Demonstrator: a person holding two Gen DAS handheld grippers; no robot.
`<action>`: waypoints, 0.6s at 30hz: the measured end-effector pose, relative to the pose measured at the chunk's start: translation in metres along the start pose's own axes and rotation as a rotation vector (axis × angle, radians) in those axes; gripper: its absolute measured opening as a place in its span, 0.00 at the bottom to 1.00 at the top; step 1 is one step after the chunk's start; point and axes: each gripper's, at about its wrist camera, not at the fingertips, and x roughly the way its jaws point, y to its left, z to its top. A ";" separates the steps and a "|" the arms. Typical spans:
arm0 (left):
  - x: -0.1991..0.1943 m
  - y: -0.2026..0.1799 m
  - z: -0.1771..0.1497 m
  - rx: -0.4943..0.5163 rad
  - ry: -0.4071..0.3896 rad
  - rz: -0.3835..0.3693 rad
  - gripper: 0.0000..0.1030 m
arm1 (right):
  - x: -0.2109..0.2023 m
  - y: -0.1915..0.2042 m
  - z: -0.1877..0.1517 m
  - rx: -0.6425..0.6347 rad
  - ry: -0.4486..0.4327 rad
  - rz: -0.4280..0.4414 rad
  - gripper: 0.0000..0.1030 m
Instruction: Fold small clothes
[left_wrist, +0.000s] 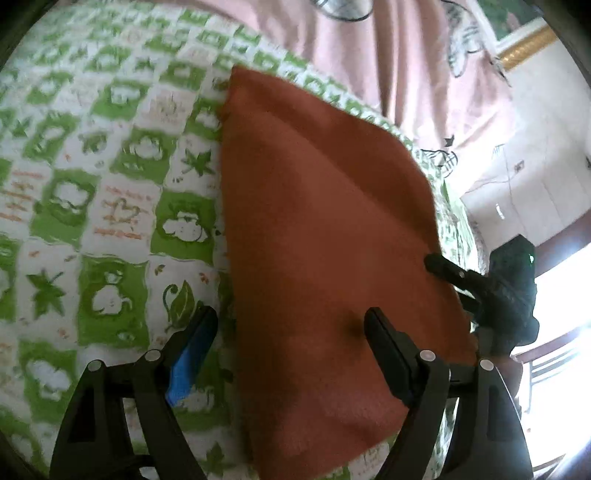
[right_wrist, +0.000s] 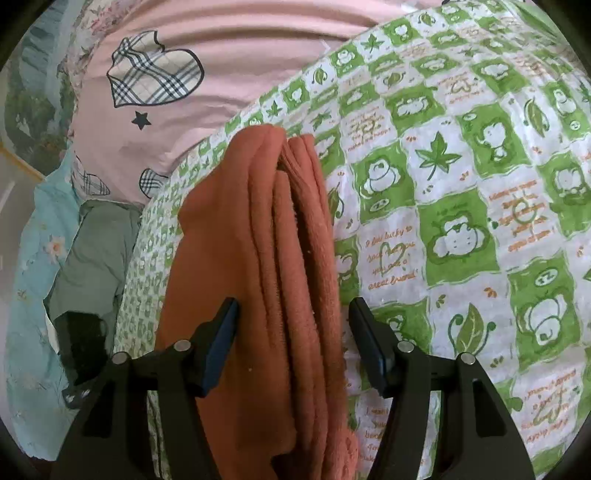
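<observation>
1 folded rust-orange cloth (left_wrist: 317, 229) lies on 1 green-and-white checked bedspread (left_wrist: 110, 177), backed by 1 pink sheet printed with plaid hearts (right_wrist: 177, 96). 2 grippers are counted, the left gripper (left_wrist: 291, 332) and the right gripper (right_wrist: 293, 325), each with 2 fingers. At the bedside, 1 pale blue floral fabric (right_wrist: 33, 266) and 1 grey-green garment (right_wrist: 96, 254) make 2 more textiles.

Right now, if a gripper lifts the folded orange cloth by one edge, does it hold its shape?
Probably not. The orange cloth is soft fleece in loose stacked layers, so the folds would likely sag open. It looks light and fuzzy, so it should drag rather than slide on the green checked bedspread.
</observation>
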 end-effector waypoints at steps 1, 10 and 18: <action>0.003 0.001 0.002 0.003 -0.008 -0.009 0.78 | 0.002 0.000 0.000 0.001 0.003 0.003 0.61; 0.012 0.003 0.007 0.016 -0.013 -0.063 0.23 | 0.006 0.022 -0.005 -0.064 0.026 -0.023 0.27; -0.076 -0.001 -0.018 0.091 -0.125 -0.016 0.19 | 0.005 0.081 -0.042 -0.087 -0.002 0.133 0.22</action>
